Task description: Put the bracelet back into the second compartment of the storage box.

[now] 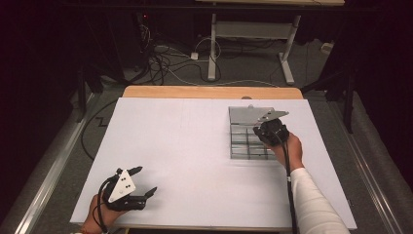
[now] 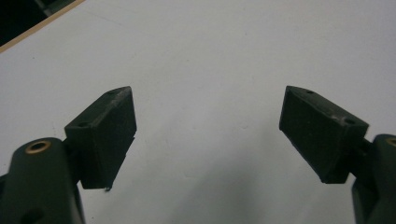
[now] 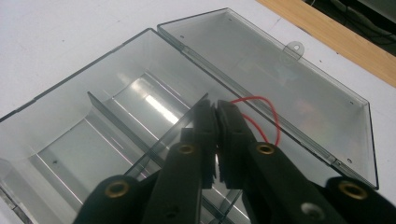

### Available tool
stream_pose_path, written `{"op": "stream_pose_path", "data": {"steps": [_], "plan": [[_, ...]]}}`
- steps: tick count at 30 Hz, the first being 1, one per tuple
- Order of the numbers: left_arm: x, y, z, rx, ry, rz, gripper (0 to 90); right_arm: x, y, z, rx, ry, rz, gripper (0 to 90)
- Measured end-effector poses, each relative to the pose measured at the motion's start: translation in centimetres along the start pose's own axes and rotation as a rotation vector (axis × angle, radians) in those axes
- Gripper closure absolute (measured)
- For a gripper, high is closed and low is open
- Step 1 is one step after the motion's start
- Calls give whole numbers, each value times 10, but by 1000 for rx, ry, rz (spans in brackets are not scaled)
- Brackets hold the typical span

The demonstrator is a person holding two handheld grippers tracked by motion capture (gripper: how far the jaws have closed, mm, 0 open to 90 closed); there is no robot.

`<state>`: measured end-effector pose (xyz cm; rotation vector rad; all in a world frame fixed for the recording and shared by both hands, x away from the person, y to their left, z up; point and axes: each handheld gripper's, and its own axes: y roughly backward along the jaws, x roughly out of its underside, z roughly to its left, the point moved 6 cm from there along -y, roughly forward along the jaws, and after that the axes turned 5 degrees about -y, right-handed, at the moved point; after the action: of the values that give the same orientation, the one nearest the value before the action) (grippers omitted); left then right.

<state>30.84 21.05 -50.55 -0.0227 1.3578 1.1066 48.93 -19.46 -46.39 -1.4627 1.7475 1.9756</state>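
A clear grey plastic compartment box (image 1: pixel 241 146) lies at the right of the white table (image 1: pixel 185 146), its lid (image 1: pixel 243 116) swung open toward the far side. My right gripper (image 1: pixel 264 139) hangs over the box's right compartments. In the right gripper view its jaws (image 3: pixel 215 106) are pressed together above a divider of the box (image 3: pixel 93 140), and a thin red wire (image 3: pixel 274 116) loops out from their tips over the hinge toward the lid (image 3: pixel 289 79). My left gripper (image 1: pixel 147 179) rests near the front left edge, open, with bare table between its fingers (image 2: pixel 208 95).
The table's wooden far edge (image 1: pixel 209 91) shows beyond the white surface. Cables (image 1: pixel 160 63) and a desk frame (image 1: pixel 251 34) stand on the floor behind. The box's dividers (image 3: pixel 135 121) split it into several compartments.
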Motion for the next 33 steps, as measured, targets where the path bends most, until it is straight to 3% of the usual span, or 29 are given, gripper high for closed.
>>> {"op": "stream_pose_path", "data": {"steps": [15, 33], "plan": [[0, 0, 0, 1, 4, 0, 178, -2, 1, 2, 15, 9, -12, 815], [0, 0, 0, -3, 1, 6, 178, -12, 25, 7, 45, -38, -150, 526]]}}
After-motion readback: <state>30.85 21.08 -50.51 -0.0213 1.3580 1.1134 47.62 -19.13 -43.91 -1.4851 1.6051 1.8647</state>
